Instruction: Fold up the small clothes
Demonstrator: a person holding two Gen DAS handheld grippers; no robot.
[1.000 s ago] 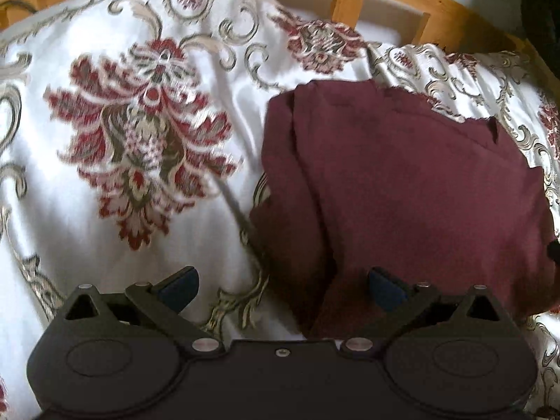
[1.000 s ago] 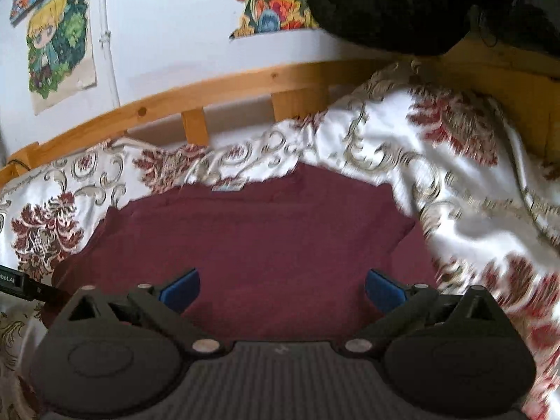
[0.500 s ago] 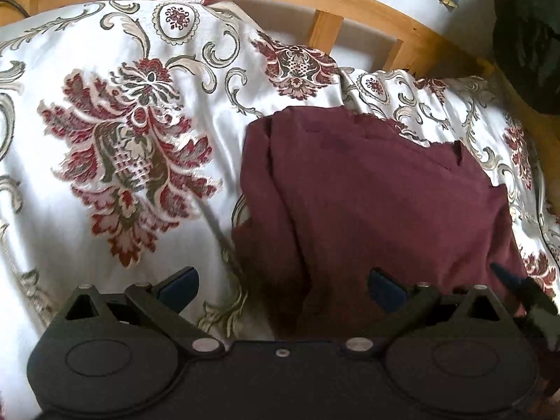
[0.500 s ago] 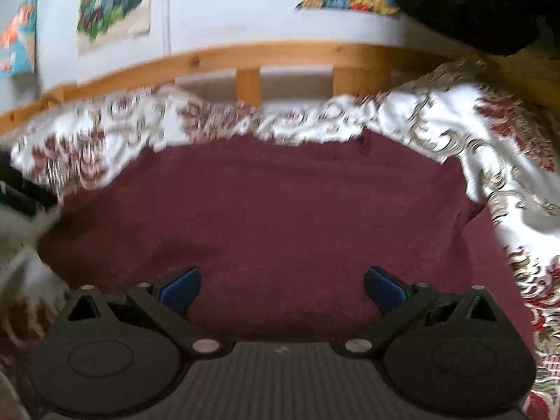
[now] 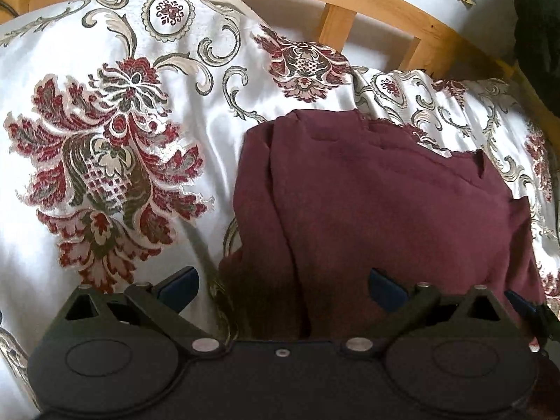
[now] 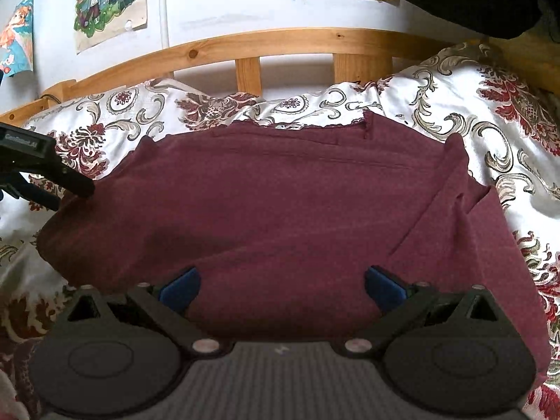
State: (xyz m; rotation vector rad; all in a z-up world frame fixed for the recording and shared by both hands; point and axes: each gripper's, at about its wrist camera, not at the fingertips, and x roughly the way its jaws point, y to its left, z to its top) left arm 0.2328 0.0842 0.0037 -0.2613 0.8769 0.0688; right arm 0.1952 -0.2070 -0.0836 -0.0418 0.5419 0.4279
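Both spread wide and gripping nothing: left gripper point(image 5: 281, 285) poised over the left edge of the maroon garment point(image 5: 378, 210), right gripper point(image 6: 281, 285) over its near hem, cloth stretching ahead on the floral bedspread point(image 5: 105, 140).

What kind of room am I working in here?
Probably a bedroom: the garment lies on a floral bedspread, a wooden bed frame runs behind it, and cartoon posters hang on the wall.
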